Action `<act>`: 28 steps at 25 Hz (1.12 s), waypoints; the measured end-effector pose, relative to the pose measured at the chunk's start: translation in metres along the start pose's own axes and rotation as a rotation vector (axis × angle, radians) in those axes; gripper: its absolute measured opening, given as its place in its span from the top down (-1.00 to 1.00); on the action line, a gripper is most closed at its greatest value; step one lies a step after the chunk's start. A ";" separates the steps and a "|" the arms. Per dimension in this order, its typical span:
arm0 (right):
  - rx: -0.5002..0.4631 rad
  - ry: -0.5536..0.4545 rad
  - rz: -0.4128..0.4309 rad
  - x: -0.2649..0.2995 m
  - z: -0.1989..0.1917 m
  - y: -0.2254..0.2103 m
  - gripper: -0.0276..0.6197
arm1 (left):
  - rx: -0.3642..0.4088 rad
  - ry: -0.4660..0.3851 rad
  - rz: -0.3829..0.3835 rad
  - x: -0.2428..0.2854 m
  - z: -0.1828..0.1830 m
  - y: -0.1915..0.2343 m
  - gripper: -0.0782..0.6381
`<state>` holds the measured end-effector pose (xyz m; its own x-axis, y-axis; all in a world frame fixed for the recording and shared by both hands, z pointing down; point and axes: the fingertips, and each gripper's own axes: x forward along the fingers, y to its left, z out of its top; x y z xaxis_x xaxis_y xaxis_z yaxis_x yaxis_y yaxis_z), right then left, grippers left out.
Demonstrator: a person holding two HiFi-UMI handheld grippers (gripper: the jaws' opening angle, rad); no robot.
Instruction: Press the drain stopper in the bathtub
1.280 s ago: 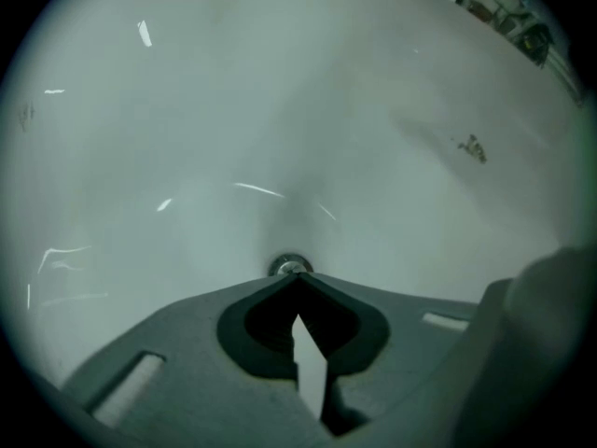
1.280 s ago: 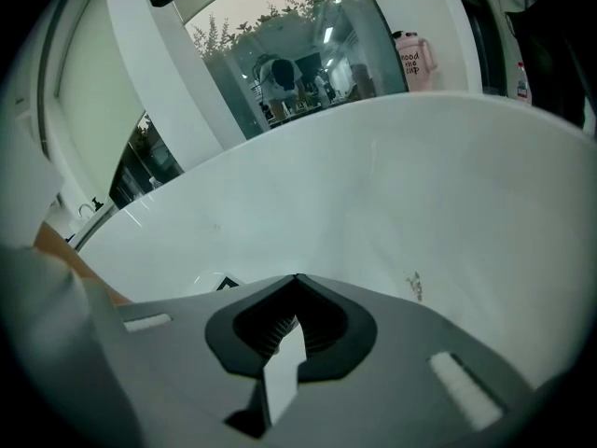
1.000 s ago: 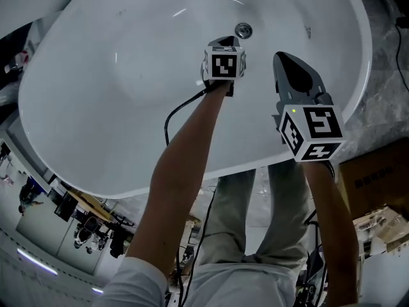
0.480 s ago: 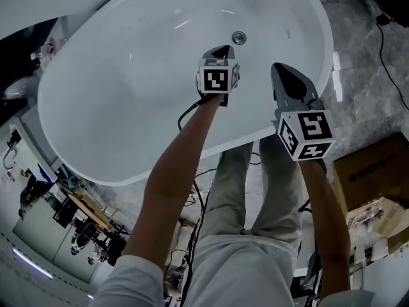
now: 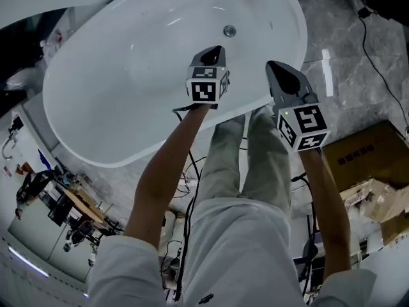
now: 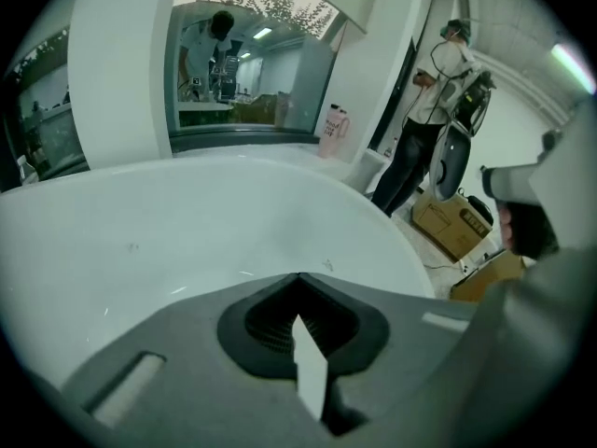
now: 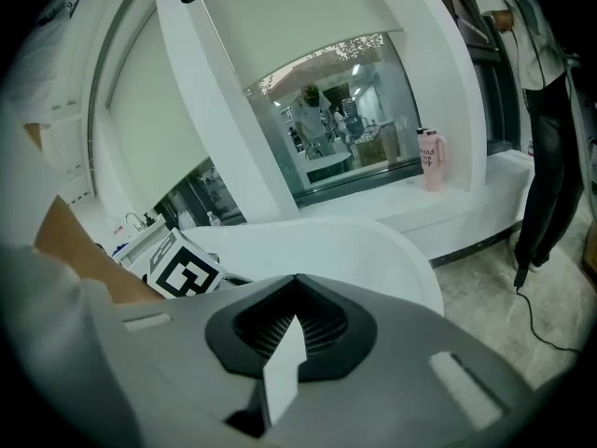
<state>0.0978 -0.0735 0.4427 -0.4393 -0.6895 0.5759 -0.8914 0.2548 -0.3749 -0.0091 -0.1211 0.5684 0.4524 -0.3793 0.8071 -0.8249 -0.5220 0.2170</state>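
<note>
A white oval bathtub fills the upper left of the head view. Its round metal drain stopper sits in the tub floor near the far end. My left gripper hangs over the tub's near rim, short of the stopper, jaws shut with nothing between them. My right gripper is held outside the tub over the floor, also shut and empty. In the left gripper view the shut jaws face the tub's white inner wall; the stopper is not visible there. The right gripper view shows shut jaws and the tub rim.
Grey marble floor lies to the right of the tub, with a black cable and cardboard boxes. A person stands beyond the tub. A pink bottle stands on a window sill. My legs are below the grippers.
Both grippers have pulled back toward me, away from the stopper. The left one now hangs at the tub's near rim, and the tub looks smaller and farther off.
</note>
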 end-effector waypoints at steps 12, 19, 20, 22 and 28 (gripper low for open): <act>-0.044 -0.027 0.035 -0.070 0.050 0.035 0.91 | -0.010 -0.144 -0.063 -0.129 0.073 -0.073 0.77; -0.048 -0.044 0.069 -0.101 0.086 0.064 0.91 | 0.008 -0.241 -0.121 -0.206 0.123 -0.108 0.77; -0.046 -0.049 0.078 -0.105 0.092 0.070 0.91 | 0.001 -0.256 -0.124 -0.217 0.130 -0.111 0.77; -0.033 -0.065 0.093 -0.115 0.105 0.080 0.91 | -0.020 -0.285 -0.136 -0.239 0.142 -0.116 0.77; -0.026 -0.124 0.119 -0.149 0.145 0.111 0.91 | -0.049 -0.378 -0.185 -0.310 0.175 -0.134 0.77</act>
<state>0.0799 -0.0409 0.2100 -0.5263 -0.7314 0.4337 -0.8372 0.3563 -0.4150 0.0204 -0.0677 0.1933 0.6796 -0.5408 0.4957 -0.7289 -0.5743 0.3728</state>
